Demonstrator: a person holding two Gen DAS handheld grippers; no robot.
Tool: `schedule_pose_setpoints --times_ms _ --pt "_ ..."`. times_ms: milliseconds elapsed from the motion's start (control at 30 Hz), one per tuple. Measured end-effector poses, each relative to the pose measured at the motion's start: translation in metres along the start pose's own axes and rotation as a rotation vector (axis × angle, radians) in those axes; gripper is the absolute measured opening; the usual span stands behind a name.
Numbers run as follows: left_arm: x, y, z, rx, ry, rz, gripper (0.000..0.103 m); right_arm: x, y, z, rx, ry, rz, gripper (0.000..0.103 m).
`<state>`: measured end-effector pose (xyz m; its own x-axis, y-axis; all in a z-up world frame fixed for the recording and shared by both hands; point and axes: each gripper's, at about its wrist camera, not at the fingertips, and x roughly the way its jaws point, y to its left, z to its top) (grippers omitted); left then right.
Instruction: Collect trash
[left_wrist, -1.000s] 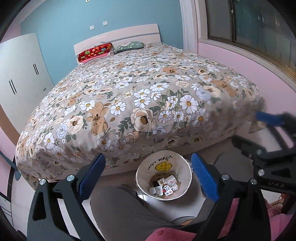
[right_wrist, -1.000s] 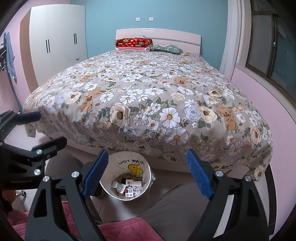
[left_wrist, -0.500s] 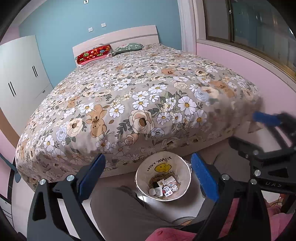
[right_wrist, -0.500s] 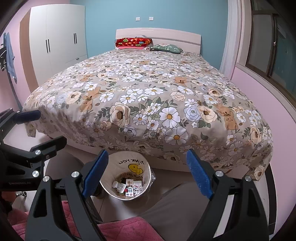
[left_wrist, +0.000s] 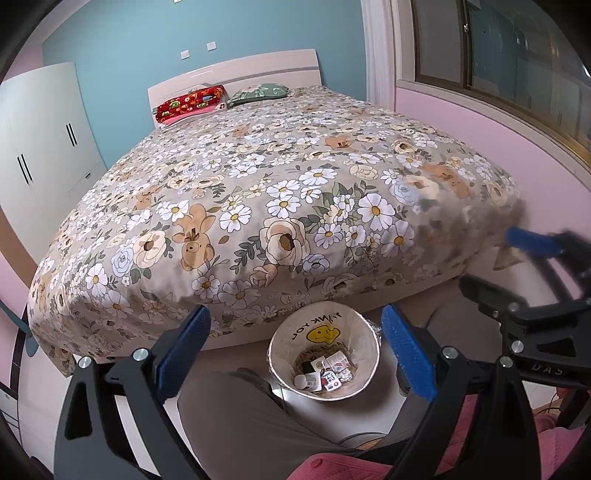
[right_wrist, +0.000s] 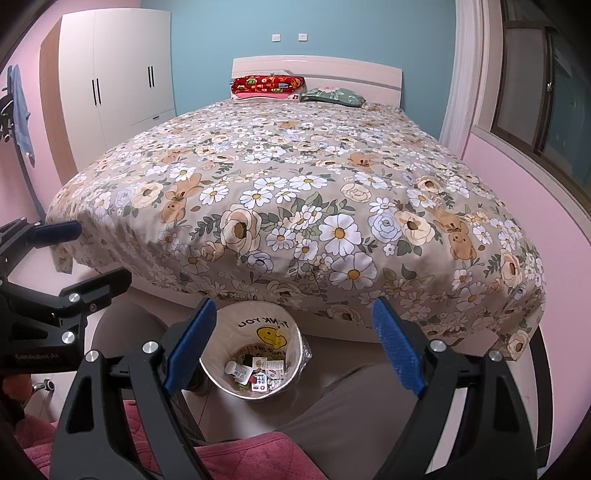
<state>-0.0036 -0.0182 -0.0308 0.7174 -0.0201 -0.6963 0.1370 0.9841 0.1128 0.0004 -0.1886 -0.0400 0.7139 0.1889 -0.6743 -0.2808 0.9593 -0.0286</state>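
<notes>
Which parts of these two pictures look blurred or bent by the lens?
Left wrist view: the right hand-held gripper and the quilt corner beside it look smeared, and the window frame curves. Right wrist view: sharp overall; the wardrobe and window edges bow outward, corners black.

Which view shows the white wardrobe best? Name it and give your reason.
The right wrist view. There the white wardrobe stands nearly whole against the wall left of the bed, with both pairs of dark door handles visible. In the left wrist view the wardrobe sits at the frame's left edge, stretched by the lens and partly cut off.
</notes>
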Motion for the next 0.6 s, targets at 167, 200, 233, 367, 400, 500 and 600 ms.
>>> schedule_pose_setpoints --times_ms 167,200,233,367,400,500,600 --pt "0.0026 0.0002 0.0007 -0.004 0.009 -0.003 0.095 0.0005 0.0 0.0001 -0.005 0.003 0.005 0.085" --pt "0.0031 0.0006 0.0009 -0.008 0.012 -0.005 0.095 0.0003 0.0009 0.0002 -0.007 0.002 0.005 0.085" --pt "0.0038 0.0019 0.0013 -0.014 0.015 -0.008 0.095 0.0004 0.0003 -0.0001 -0.004 0.002 0.005 0.085" --pt "0.0052 0.0023 0.0009 -0.016 0.018 -0.009 0.095 0.001 0.0001 -0.0006 -0.004 0.006 0.006 0.085" --pt "0.0055 0.0018 0.0005 -0.015 0.019 -0.009 0.095 0.0013 -0.0007 -0.0008 -0.004 0.007 0.008 0.085" --pt "0.0071 0.0 0.0001 -0.011 0.025 -0.013 0.095 0.0025 -0.0012 -0.0011 -0.008 0.01 0.011 0.085" --pt "0.0087 -0.0027 -0.0005 0.001 0.031 -0.01 0.095 0.0036 -0.0044 -0.0019 -0.01 0.013 0.016 0.085"
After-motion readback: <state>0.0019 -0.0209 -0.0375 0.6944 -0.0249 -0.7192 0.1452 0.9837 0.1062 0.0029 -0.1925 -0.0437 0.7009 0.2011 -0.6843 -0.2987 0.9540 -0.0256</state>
